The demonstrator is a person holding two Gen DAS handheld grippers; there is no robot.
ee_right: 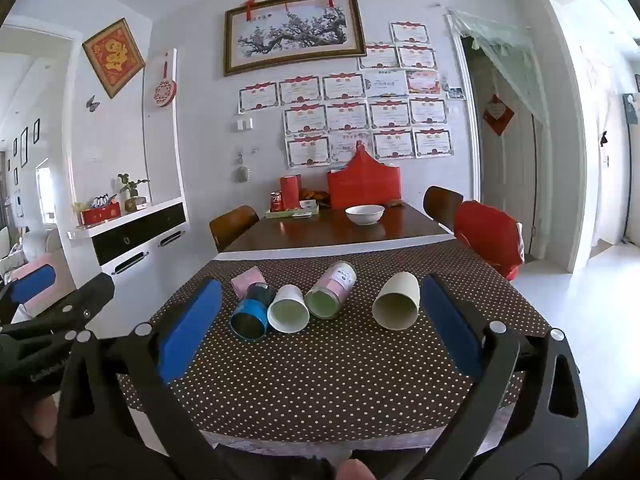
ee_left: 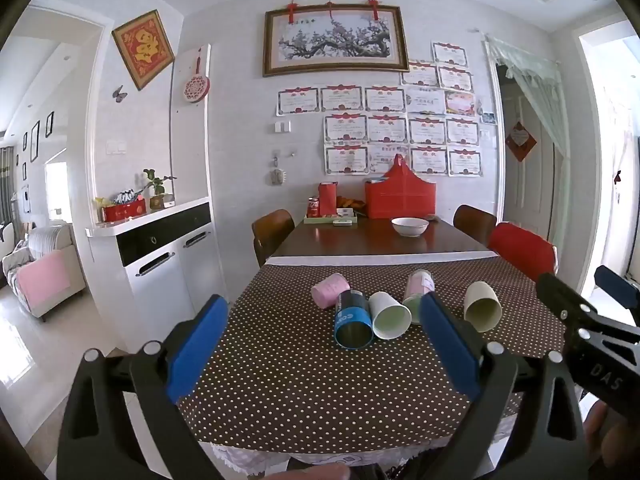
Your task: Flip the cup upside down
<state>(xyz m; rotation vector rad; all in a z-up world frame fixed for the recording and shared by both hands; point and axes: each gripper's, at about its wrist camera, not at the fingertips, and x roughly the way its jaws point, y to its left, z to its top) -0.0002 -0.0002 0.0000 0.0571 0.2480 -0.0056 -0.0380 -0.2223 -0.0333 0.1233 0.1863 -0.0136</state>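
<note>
Several cups lie on their sides on the brown dotted tablecloth [ee_left: 304,380], mouths toward me: a pink cup [ee_left: 329,289], a blue can-like cup [ee_left: 352,320], a white cup [ee_left: 389,315], a pink-and-green cup [ee_left: 417,288] and a cream cup [ee_left: 482,306]. The right wrist view shows them too: pink [ee_right: 248,281], blue [ee_right: 251,314], white [ee_right: 289,307], pink-and-green [ee_right: 333,289], cream [ee_right: 398,300]. My left gripper [ee_left: 320,332] is open and empty, short of the cups. My right gripper [ee_right: 320,320] is open and empty, also short of them.
A white bowl [ee_left: 409,226] stands on the bare wood table beyond the cloth, with red boxes [ee_left: 400,196], a red can [ee_left: 313,207] and a tray at the far end. Chairs stand on both sides, one red [ee_left: 524,249]. A white cabinet [ee_left: 160,256] is at the left.
</note>
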